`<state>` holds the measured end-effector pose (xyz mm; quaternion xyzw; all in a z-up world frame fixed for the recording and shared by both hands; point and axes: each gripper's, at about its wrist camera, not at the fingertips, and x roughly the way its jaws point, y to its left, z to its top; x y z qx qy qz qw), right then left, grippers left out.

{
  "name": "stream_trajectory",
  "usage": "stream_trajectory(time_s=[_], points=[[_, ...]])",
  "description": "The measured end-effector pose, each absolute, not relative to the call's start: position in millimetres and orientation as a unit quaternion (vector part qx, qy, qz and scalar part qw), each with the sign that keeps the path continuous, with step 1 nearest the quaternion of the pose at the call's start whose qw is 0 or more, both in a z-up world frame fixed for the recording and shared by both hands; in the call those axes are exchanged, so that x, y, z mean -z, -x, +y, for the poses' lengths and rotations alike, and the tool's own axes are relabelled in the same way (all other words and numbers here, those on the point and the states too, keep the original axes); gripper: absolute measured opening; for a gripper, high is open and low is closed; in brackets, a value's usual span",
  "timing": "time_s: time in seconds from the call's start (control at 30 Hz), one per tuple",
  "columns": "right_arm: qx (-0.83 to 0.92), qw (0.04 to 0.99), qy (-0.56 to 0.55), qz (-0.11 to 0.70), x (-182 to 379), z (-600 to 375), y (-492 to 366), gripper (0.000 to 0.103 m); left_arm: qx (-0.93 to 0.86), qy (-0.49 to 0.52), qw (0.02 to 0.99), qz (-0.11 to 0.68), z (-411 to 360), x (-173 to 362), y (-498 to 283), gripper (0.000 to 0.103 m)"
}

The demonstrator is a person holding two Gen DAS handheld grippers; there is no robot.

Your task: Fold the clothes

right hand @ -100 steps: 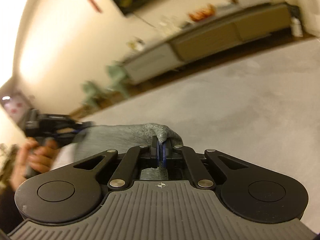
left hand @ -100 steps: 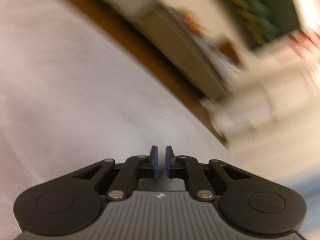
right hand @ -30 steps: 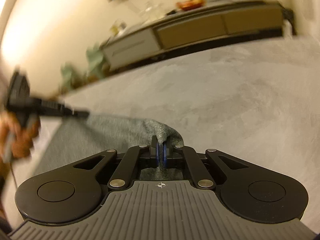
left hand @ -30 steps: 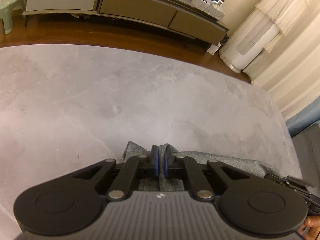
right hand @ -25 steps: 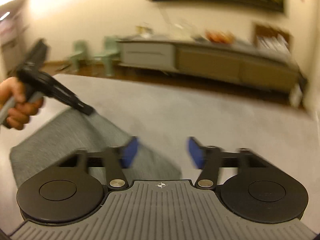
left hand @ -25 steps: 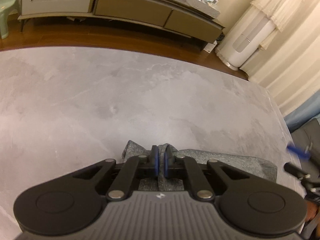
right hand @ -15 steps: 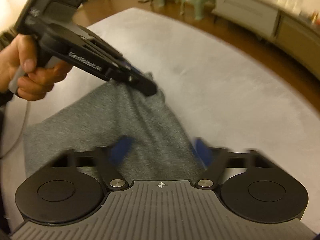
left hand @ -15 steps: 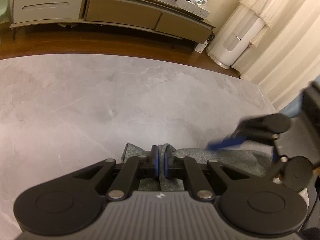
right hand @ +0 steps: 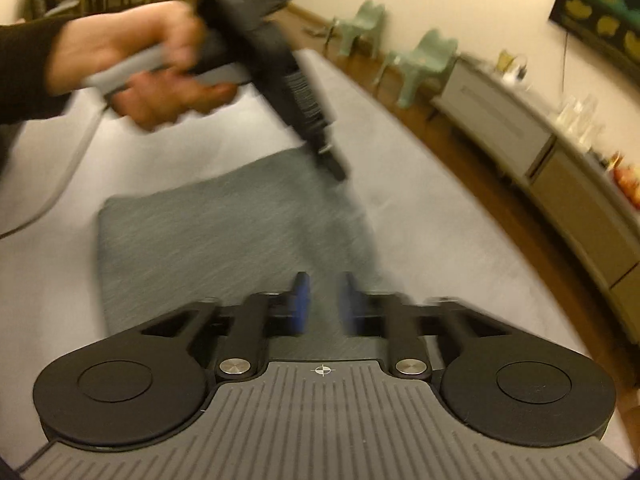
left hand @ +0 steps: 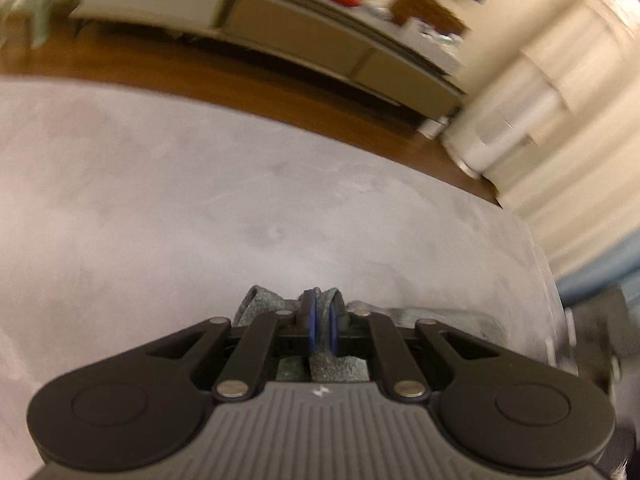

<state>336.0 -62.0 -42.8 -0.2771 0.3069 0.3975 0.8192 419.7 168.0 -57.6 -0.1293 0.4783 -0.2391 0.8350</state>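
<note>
With the left gripper [left hand: 320, 318] clamped on the grey garment [right hand: 224, 232] and the right gripper [right hand: 323, 300] opening empty, lay the fold flat on the table [left hand: 160, 208].

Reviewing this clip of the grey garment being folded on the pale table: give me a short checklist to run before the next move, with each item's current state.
1. Left hand-held gripper clamped on a fold of the grey knit garment: ok.
2. Right hand-held gripper free of the cloth: ok; its jaws are opening, with nothing pinched between them.
3. Garment lying on the pale grey tabletop, not hanging over an edge: ok in the right wrist view.
4. Folded edges aligned and flat: cannot tell; motion blur hides them.
5. Person's left hand firm on the gripper's handle: ok.
</note>
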Motion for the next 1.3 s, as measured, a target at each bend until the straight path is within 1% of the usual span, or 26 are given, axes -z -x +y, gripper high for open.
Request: stream_trajectory(time_s=[0.03,0.13,0.17,0.2,0.27,0.3,0.33,0.37,0.4,0.5,0.53,0.6,0.63,0.67,0.7,0.73,0.8,0.83,0.9,1.07,1.1,1.17,1.2,1.23,1.27,1.3], points=[[-0.410,0.808,0.278,0.320,46.6,-58.7,-349.1,0.083,0.251,0.121,0.838,0.470,166.1,52.6,-415.6,0.006],[-0.437,0.776,0.281,0.356,59.5,-44.3,-386.5,0.087,0.283,0.101,0.842,0.449,165.5,44.6,-401.5,0.006],[-0.449,0.762,0.281,0.374,65.6,-39.4,-397.1,0.087,0.293,0.101,0.841,0.445,166.9,44.6,-398.1,0.006],[-0.463,0.745,0.277,0.392,72.2,-37.1,-406.5,0.082,0.298,0.099,0.840,0.442,168.2,45.1,-394.8,0.006],[-0.485,0.726,0.260,0.414,80.1,-36.1,-418.4,0.064,0.302,0.098,0.839,0.441,174.1,49.8,-391.0,0.006],[-0.496,0.722,0.243,0.416,77.9,-37.4,-418.3,0.032,0.298,0.103,0.840,0.441,179.1,52.4,-392.6,0.007],[-0.505,0.721,0.234,0.414,75.3,-38.5,-416.0,0.012,0.289,0.115,0.840,0.445,185.8,56.0,-395.8,0.007],[-0.499,0.729,0.253,0.394,71.2,-38.4,-404.3,0.006,0.281,0.142,0.835,0.451,196.5,61.0,-400.8,0.007],[-0.493,0.737,0.272,0.375,67.1,-38.5,-392.4,0.002,0.275,0.169,0.829,0.457,205.9,65.0,-405.2,0.007],[-0.488,0.747,0.307,0.331,54.8,-39.1,-354.3,0.001,0.275,0.208,0.816,0.463,222.3,73.8,-410.0,0.007],[-0.492,0.743,0.312,0.330,53.6,-39.6,-349.6,0.000,0.278,0.214,0.813,0.465,225.7,75.9,-410.3,0.006],[-0.498,0.736,0.322,0.327,51.0,-40.7,-340.2,0.000,0.284,0.191,0.820,0.460,221.1,73.9,-404.6,0.004],[-0.501,0.732,0.327,0.326,49.7,-41.3,-335.5,0.001,0.286,0.184,0.823,0.456,219.2,70.9,-402.2,0.004],[-0.504,0.728,0.330,0.326,48.0,-42.0,-332.9,0.005,0.288,0.179,0.825,0.453,217.6,67.5,-400.0,0.004],[-0.508,0.726,0.324,0.332,44.2,-43.7,-338.8,0.021,0.290,0.173,0.827,0.449,215.9,64.2,-397.8,0.004],[-0.510,0.725,0.319,0.336,40.3,-45.6,-345.2,0.053,0.292,0.168,0.829,0.445,214.3,60.8,-395.7,0.004],[-0.508,0.727,0.316,0.338,35.5,-48.1,-364.3,0.080,0.297,0.169,0.832,0.437,216.0,56.3,-393.6,0.003],[-0.512,0.718,0.312,0.352,36.9,-48.5,-375.5,0.083,0.298,0.169,0.834,0.432,216.6,55.3,-393.4,0.002],[-0.511,0.706,0.316,0.375,43.2,-46.8,-398.7,0.083,0.306,0.170,0.834,0.426,218.7,55.5,-393.9,0.002],[-0.554,0.635,0.275,0.464,87.6,-45.3,-447.3,0.083,0.315,0.169,0.833,0.422,224.9,65.7,-399.1,0.002],[-0.563,0.627,0.258,0.473,94.0,-44.5,-451.1,0.079,0.312,0.167,0.834,0.424,226.9,69.4,-401.3,0.002],[-0.580,0.619,0.237,0.474,100.0,-43.0,-450.4,0.066,0.304,0.158,0.840,0.421,234.5,69.2,-403.6,0.002],[-0.589,0.621,0.235,0.460,96.1,-43.1,-443.0,0.047,0.295,0.146,0.849,0.415,237.1,64.2,-403.9,0.002],[-0.586,0.633,0.249,0.441,89.5,-42.5,-431.7,0.034,0.284,0.131,0.858,0.407,239.2,57.8,-403.9,0.003],[-0.580,0.645,0.267,0.419,82.3,-41.7,-418.9,0.023,0.281,0.112,0.865,0.399,236.7,49.1,-402.2,0.005],[-0.569,0.658,0.297,0.393,74.1,-39.8,-401.1,0.016,0.281,0.091,0.872,0.391,232.7,39.7,-400.0,0.011]])
